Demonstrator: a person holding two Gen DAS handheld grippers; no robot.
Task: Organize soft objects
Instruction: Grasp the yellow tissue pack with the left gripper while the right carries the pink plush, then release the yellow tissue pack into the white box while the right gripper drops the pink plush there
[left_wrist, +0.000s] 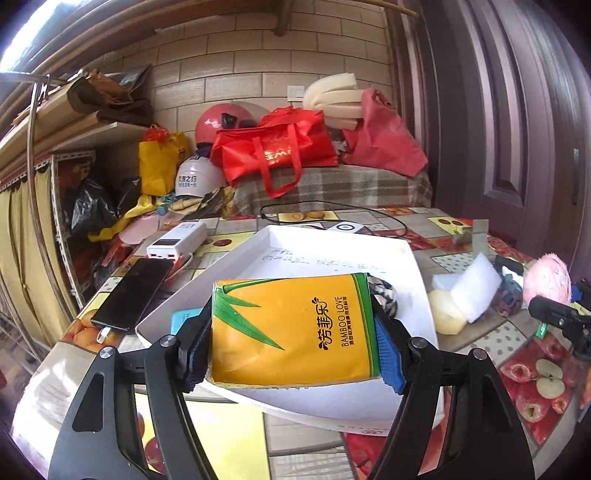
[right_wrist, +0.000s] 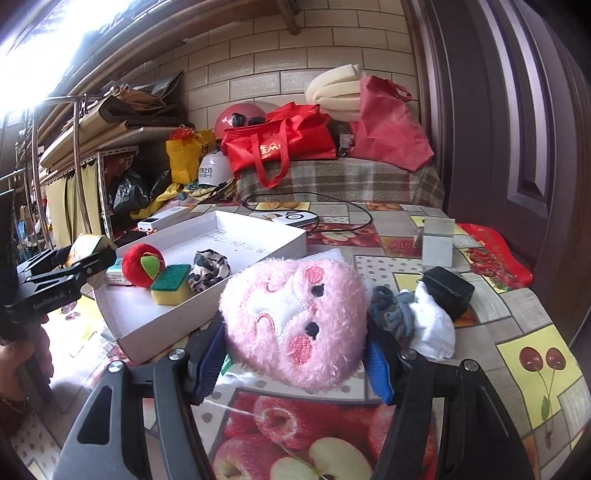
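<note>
Fruit-print oilcloth covers the table (right_wrist: 480, 369), with a brick wall and red bags behind. On it sits a white tray (right_wrist: 147, 332) holding a red plush apple (right_wrist: 138, 264), a green-and-yellow sponge (right_wrist: 171, 284) and a spotted scrunchie (right_wrist: 208, 269). The left gripper (left_wrist: 291, 347) is clamped on a yellow tissue pack (left_wrist: 291, 328) above the tray's near edge, its long axis spanning the pads. The right gripper (right_wrist: 295, 354) squeezes a fluffy pink plush face (right_wrist: 295, 321), embroidered features tilted, just beside the tray.

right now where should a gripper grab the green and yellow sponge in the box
Grip the sponge across its yellow foam sides, coming straight down from above. It lies flat, green scourer up, in the white box, with the red apple plush and patterned scrunchie crowding it sideways.
</note>
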